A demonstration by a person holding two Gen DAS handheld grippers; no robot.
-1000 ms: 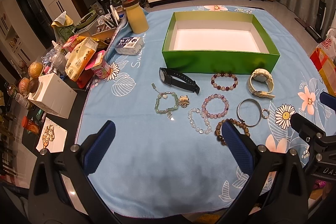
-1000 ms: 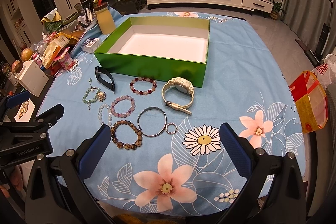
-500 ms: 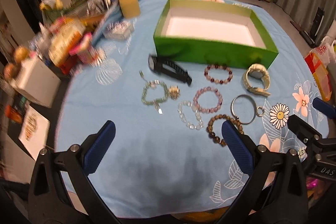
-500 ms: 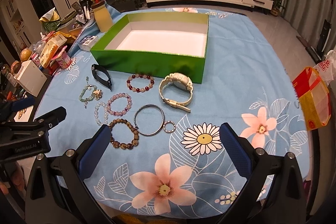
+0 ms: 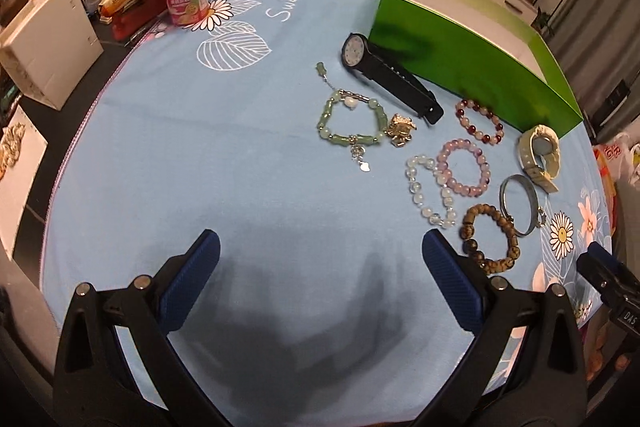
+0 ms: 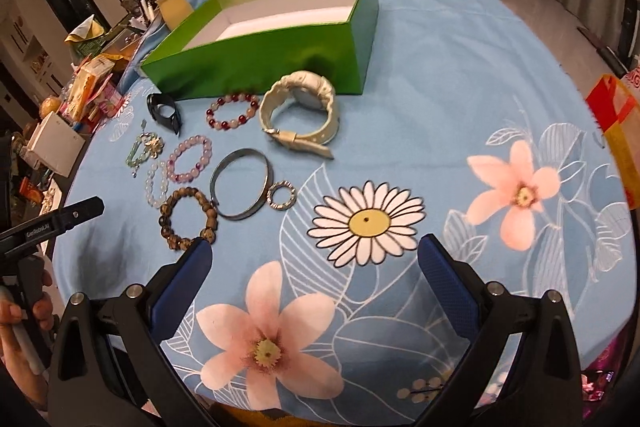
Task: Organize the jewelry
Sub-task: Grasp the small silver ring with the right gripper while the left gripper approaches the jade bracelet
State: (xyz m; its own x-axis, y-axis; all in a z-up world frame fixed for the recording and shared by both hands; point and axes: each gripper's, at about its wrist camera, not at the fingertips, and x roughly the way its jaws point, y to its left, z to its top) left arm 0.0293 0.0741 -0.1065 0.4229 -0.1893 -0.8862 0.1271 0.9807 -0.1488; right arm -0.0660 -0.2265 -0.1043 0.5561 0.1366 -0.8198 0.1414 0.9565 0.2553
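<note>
We can read "GenRobot.AI" on the left gripper's [image 6: 52, 223] black body, at nine o'clock in the right wrist view. On the right gripper [image 5: 616, 291], at four o'clock in the left wrist view, we catch only "DAS". The tablecloth [image 5: 200, 155] shows white script starting "Swee" at twelve o'clock. Print on the pink cup [image 5: 187, 1] is too small for us to read.

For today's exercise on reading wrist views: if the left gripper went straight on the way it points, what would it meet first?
Probably bare blue tablecloth first. The left gripper, open and empty, then lines up roughly with the green jade bracelet, though depth is hard to judge.
</note>
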